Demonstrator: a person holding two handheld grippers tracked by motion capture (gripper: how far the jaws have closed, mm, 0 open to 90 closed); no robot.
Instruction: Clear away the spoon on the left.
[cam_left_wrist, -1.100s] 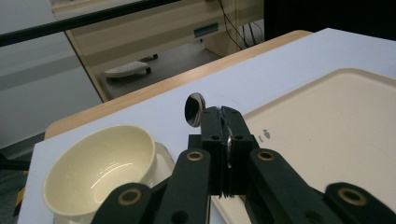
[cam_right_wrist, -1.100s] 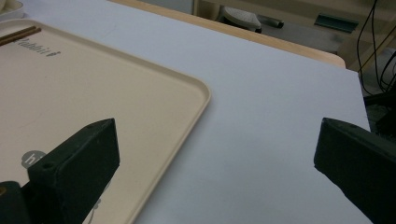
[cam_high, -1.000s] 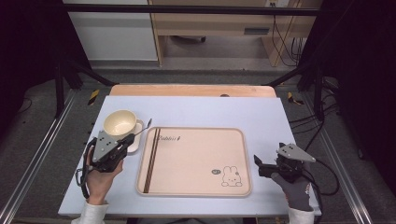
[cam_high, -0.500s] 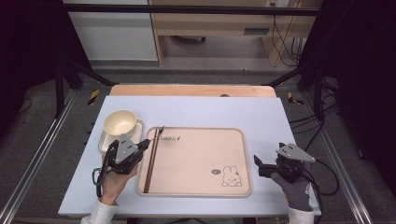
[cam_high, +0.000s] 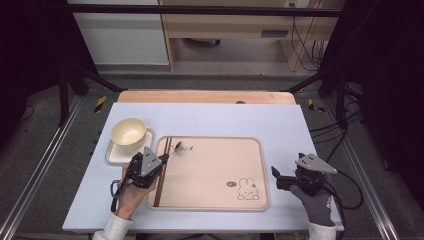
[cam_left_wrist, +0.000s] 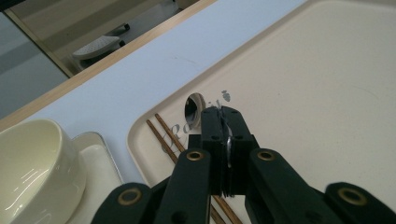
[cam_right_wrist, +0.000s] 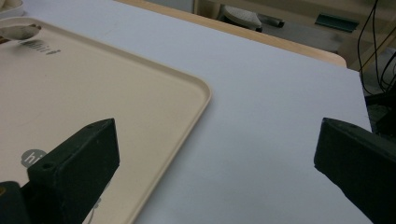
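A: Left gripper view first, from the bottom of the frame outward: the left gripper (cam_left_wrist: 219, 116) has its two black jaws pressed together on the thin handle of a spoon (cam_left_wrist: 195, 108), whose shiny bowl pokes out just past the jaw tips at the centre of the frame.

B: And under it?

A: The tray (cam_left_wrist: 327, 93). The spoon hangs over the tray's left end, just right of the chopsticks (cam_left_wrist: 163, 133) that lie along that edge. Whether the bowl of the spoon touches the tray, I cannot tell.

B: So how should it go down?

A: My judgement: lower it flat and parallel to the chopsticks, a little to their right, so nothing knocks them. Spread the jaws only once the handle rests on the tray, otherwise the spoon may roll or clatter.

B: Anything to avoid on the left?

A: The cup (cam_left_wrist: 32, 168) on its small dish (cam_left_wrist: 100, 158) fills the lower left, just off the tray's rim. I'd lift away upward, not sideways toward it.

B: What about the other hand?

A: High view, lower right: the right gripper (cam_high: 281, 179) sits on the blue table (cam_high: 280, 120) beside the tray's right edge, jaws wide apart and empty. It is well clear and can wait there.
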